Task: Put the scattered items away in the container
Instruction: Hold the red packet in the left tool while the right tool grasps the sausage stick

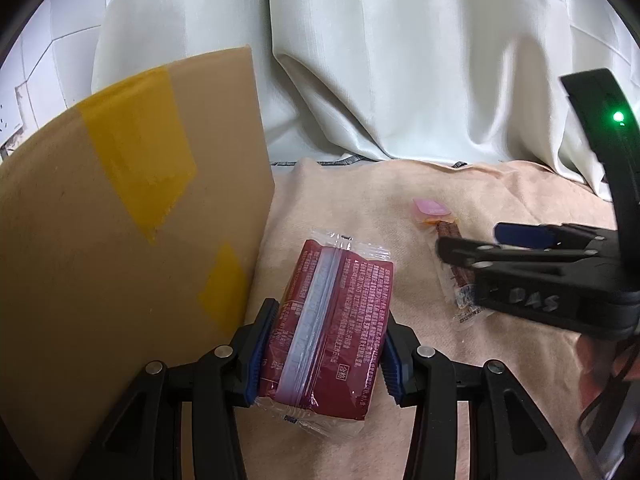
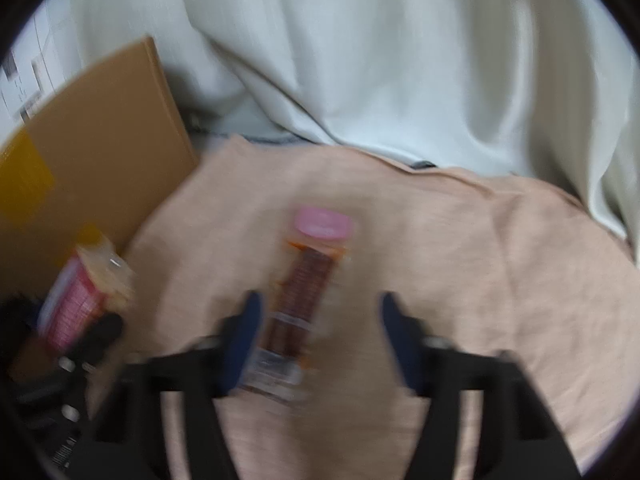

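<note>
Leftmost and largest, the cardboard box (image 1: 120, 220) with yellow tape stands at the edge of the peach cloth (image 1: 500, 208) that covers the surface, its brown wall rising just beside the left gripper (image 1: 326, 354). That gripper's jaws are clenched on the red snack packet (image 1: 332, 320), pads pressing its two long sides, so the packet's long axis runs straight away from the camera, with the box wall close on its left; a short carry that way should bring it to the container. The right gripper (image 2: 320, 332) has its jaws spread apart over the brown stick snack (image 2: 304, 300), which lies on the cloth with its long axis running along the fingers, closer to the left pad than the right; neither pad looks to be pressing it, though blur makes contact hard to judge. Just past the stick's far end sits the small pink piece (image 2: 323, 222), touching or nearly so. From the left wrist the right gripper is seen side-on, low over the stick, which its own blurred view cannot settle; the right wrist alone shows the stick off-centre between the jaws. The box's opening shows in neither view.
</note>
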Demonstrator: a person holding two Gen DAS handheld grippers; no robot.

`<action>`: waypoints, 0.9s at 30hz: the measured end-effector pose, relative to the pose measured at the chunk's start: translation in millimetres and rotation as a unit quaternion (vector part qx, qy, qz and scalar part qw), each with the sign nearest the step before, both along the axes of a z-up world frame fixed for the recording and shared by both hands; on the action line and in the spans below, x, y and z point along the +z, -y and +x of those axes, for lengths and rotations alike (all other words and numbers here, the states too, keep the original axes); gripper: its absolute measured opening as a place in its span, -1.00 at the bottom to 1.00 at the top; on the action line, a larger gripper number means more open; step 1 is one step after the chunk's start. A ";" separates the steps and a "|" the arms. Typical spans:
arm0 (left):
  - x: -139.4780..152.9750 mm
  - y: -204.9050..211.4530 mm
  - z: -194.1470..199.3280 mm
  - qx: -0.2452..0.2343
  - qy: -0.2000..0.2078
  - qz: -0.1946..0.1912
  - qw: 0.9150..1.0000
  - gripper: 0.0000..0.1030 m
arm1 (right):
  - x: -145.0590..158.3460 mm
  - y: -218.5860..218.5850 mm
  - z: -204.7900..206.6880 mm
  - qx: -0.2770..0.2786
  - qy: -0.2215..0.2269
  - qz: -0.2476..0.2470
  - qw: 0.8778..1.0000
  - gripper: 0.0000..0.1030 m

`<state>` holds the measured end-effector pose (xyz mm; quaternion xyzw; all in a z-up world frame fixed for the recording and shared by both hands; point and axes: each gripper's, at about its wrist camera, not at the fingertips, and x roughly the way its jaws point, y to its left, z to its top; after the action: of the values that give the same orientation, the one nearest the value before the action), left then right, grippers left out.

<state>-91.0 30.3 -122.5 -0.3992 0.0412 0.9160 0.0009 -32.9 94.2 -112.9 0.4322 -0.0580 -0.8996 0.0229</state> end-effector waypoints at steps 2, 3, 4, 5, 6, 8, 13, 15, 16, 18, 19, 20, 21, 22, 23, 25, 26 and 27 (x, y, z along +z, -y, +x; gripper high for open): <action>2.1 -0.1 0.6 -0.001 -0.001 0.000 1.000 -0.08 | 1.4 8.8 -2.4 0.000 -0.004 -0.007 1.000 0.39; 3.0 -0.1 0.7 -0.001 -0.001 0.001 1.000 -0.08 | -0.2 15.7 -4.2 -0.002 -0.005 0.011 1.000 0.39; 3.6 0.2 0.8 -0.002 -0.001 0.001 1.000 -0.08 | -1.9 19.5 -5.1 -0.005 -0.006 0.024 1.000 0.39; 4.3 0.3 1.0 -0.002 -0.001 0.002 1.000 -0.08 | -5.7 23.9 -7.2 -0.008 -0.002 0.036 0.999 0.39; 4.7 0.3 0.9 -0.003 0.000 0.001 1.000 -0.08 | -10.1 26.8 -9.7 -0.007 0.004 0.032 0.999 0.39; 5.4 0.0 0.5 -0.005 0.000 0.000 1.000 -0.08 | -16.2 28.2 -12.8 -0.012 0.013 0.033 0.999 0.39; 7.0 0.1 0.3 -0.006 0.001 0.002 1.000 -0.08 | -22.5 30.2 -15.1 -0.018 0.011 0.056 0.998 -0.17; 6.8 0.8 -0.3 -0.006 0.001 0.002 1.000 -0.08 | -20.4 26.2 -14.4 -0.014 0.014 0.038 0.999 -0.33; 6.7 1.0 -0.5 -0.005 0.001 0.003 1.000 -0.08 | -19.8 22.2 -14.4 -0.014 0.016 0.026 0.999 -0.35; 6.4 -0.3 -0.7 -0.006 0.002 0.001 1.000 -0.08 | -18.5 14.7 -10.9 -0.015 0.017 0.005 1.000 -0.37; 6.6 0.0 -1.4 -0.006 0.000 0.002 1.000 -0.08 | -17.7 12.2 -9.7 -0.015 0.018 0.003 1.000 -0.37; 6.8 0.5 -1.8 -0.005 0.000 0.003 1.000 -0.08 | -15.1 10.2 -6.0 -0.015 0.015 0.003 1.000 -0.38; 7.1 0.5 -2.1 -0.005 -0.001 0.003 1.000 -0.08 | -11.2 8.3 -2.2 -0.016 0.009 0.003 1.000 -0.38; 7.7 0.4 -2.4 -0.005 -0.003 0.004 1.000 -0.08 | -8.1 7.0 -0.2 -0.015 0.005 0.003 1.000 -0.38; 7.5 0.3 -2.8 -0.005 -0.004 0.006 1.000 -0.08 | -2.2 4.9 3.3 -0.017 -0.004 0.003 1.000 -0.38; 9.6 -2.2 -2.3 -0.007 -0.007 0.009 1.000 -0.08 | 6.9 0.9 7.7 -0.017 -0.014 0.007 1.000 -0.38; 11.3 -4.2 -2.2 -0.008 -0.010 0.010 1.000 -0.08 | 11.7 -2.4 10.2 -0.018 -0.020 0.004 1.000 -0.38; 13.0 -5.9 -1.5 -0.009 -0.012 0.010 1.000 -0.08 | 15.9 -4.9 13.0 -0.019 -0.025 0.003 1.000 -0.38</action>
<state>-92.4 36.2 -109.5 -0.3880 0.0355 0.9209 0.0127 -19.9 99.1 -97.1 0.4087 -0.0626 -0.9105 0.0062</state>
